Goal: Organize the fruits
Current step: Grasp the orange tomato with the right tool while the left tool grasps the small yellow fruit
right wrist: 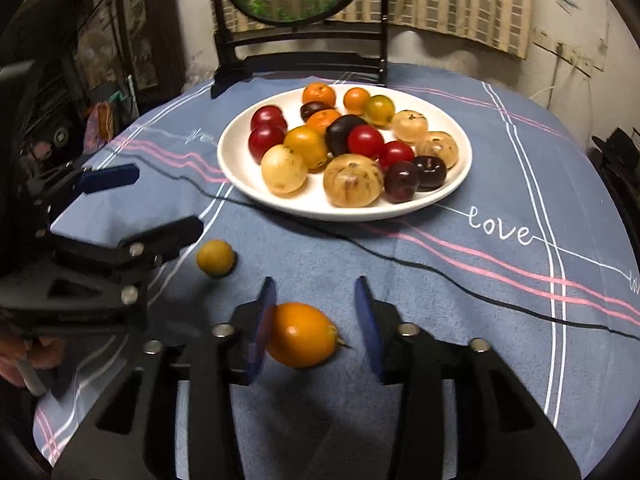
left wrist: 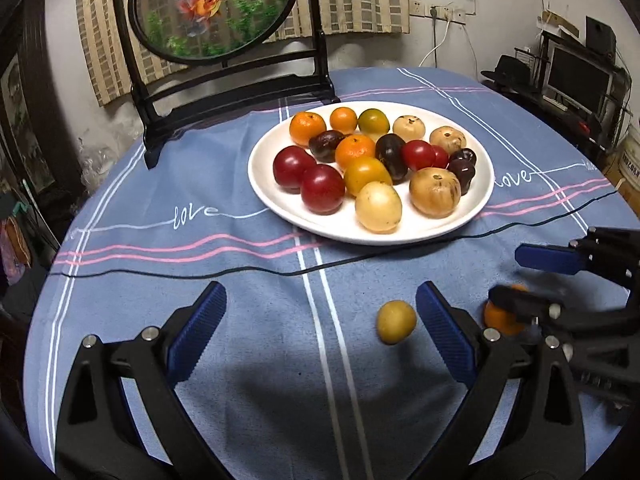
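A white plate (left wrist: 280,204) holds several red, orange, dark and pale fruits; it also shows in the right wrist view (right wrist: 240,184). A small yellow fruit (left wrist: 396,321) lies on the cloth between my left gripper's fingers, close to the right one; it also shows in the right wrist view (right wrist: 215,258). My left gripper (left wrist: 320,312) is open and empty. An orange fruit (right wrist: 302,334) lies between my right gripper's fingers, touching the left pad. My right gripper (right wrist: 316,316) is open; in the left wrist view (left wrist: 516,280) it hides part of the orange fruit (left wrist: 500,320).
A blue tablecloth (left wrist: 240,320) covers the round table. A black cable (left wrist: 200,270) crosses it in front of the plate. A round painted screen on a black stand (left wrist: 216,8) stands at the back. Shelves and clutter lie past the table's right edge.
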### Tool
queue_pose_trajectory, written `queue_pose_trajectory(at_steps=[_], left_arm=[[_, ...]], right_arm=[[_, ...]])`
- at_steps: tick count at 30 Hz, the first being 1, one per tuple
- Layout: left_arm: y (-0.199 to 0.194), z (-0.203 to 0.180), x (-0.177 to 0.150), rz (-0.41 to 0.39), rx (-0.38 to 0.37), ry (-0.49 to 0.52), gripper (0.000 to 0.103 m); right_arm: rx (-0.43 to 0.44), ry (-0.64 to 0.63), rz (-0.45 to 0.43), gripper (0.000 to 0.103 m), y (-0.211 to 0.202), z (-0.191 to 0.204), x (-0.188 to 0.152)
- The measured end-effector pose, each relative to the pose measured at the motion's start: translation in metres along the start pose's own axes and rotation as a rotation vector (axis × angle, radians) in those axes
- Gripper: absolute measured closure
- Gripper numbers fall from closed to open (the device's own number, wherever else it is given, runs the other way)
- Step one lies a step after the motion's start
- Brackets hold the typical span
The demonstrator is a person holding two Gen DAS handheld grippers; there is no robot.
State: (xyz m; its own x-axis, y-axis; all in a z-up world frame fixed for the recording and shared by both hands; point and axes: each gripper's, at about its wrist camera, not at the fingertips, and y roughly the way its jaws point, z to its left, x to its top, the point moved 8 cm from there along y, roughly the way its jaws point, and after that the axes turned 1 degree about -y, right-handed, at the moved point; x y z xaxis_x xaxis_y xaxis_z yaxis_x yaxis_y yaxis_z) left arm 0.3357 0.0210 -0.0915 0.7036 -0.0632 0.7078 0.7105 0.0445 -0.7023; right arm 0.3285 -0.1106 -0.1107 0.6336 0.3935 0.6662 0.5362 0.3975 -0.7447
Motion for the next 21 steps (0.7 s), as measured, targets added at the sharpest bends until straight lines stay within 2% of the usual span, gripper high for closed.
queue_pose_trajectory(at_steps=[1,2,7,11,16,21], left_arm=[[-0.001,0.001,0.000,0.000,0.000,-0.008,0.005],[-0.002,0.004,0.001,-0.003,0.004,-0.017,0.005],[-0.006,0.010,0.003,-0.008,0.003,-0.048,0.005],[-0.009,0.011,0.005,-0.020,0.002,-0.051,0.005],[-0.009,0.011,0.004,-0.021,0.001,-0.048,0.005],[-0.004,0.008,0.002,-0.004,-0.006,-0.042,0.006]], right_arm=[[0.003,-0.012,0.005,0.052,0.001,0.002,-0.001],[0.010,-0.029,0.012,0.051,0.003,0.006,-0.003],[0.038,-0.071,0.069,0.051,0.017,0.017,-0.013],[0.035,-0.088,0.073,0.051,0.021,0.022,-0.016],[0.049,-0.107,0.073,0.068,0.020,0.027,-0.018],[0.044,-0.055,0.067,0.068,0.017,0.017,-0.016]])
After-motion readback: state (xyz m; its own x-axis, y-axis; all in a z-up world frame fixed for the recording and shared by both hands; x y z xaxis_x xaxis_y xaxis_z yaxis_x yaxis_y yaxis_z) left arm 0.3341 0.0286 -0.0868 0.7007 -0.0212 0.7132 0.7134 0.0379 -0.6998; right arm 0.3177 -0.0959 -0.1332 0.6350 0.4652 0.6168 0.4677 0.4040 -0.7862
